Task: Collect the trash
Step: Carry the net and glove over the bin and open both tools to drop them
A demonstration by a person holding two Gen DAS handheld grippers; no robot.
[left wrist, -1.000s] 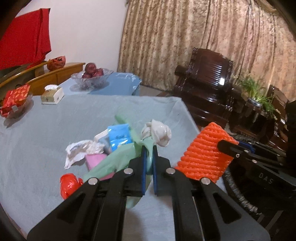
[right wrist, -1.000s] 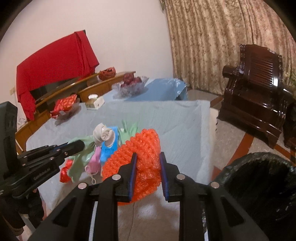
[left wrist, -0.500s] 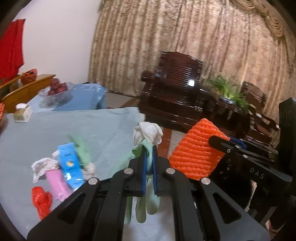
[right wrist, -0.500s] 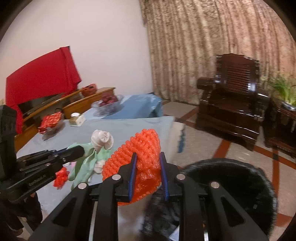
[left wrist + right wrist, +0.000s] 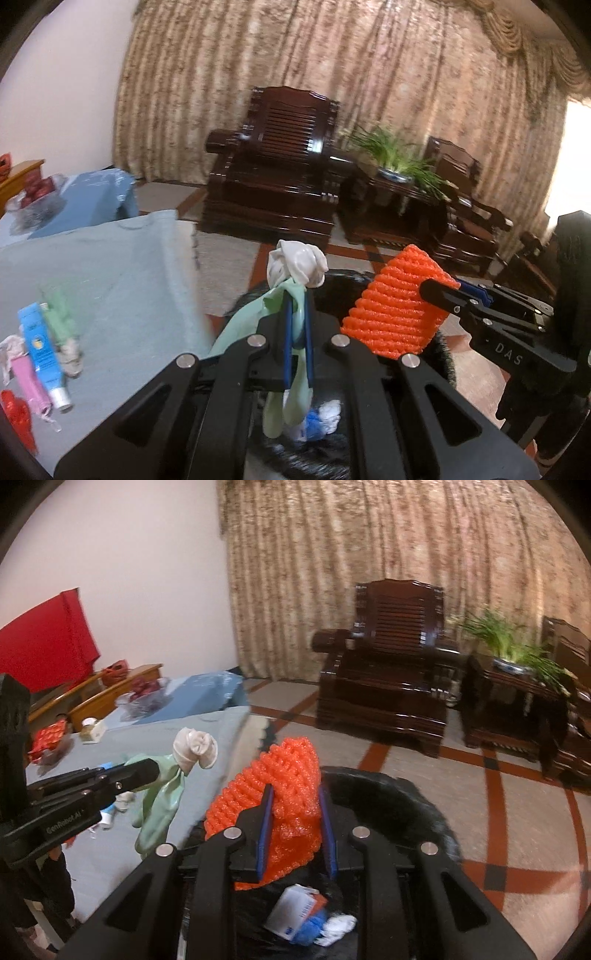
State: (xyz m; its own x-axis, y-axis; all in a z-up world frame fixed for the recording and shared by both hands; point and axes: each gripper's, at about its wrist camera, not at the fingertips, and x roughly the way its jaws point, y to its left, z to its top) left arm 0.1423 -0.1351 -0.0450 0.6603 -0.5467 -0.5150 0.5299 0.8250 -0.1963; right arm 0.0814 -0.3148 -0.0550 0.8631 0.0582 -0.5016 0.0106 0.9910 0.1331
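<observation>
Grey-clothed table [image 5: 122,280], curtained room, left tool [image 5: 297,334] clamping green glove [image 5: 255,314], right tool [image 5: 295,830] clamping orange foam net [image 5: 280,786]

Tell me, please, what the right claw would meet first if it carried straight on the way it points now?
Probably the black-lined trash bin: the right claw, shut on the orange foam net, points down over the bin's mouth, so it would likely reach the trash inside or the far rim. Depth is unclear.
</observation>
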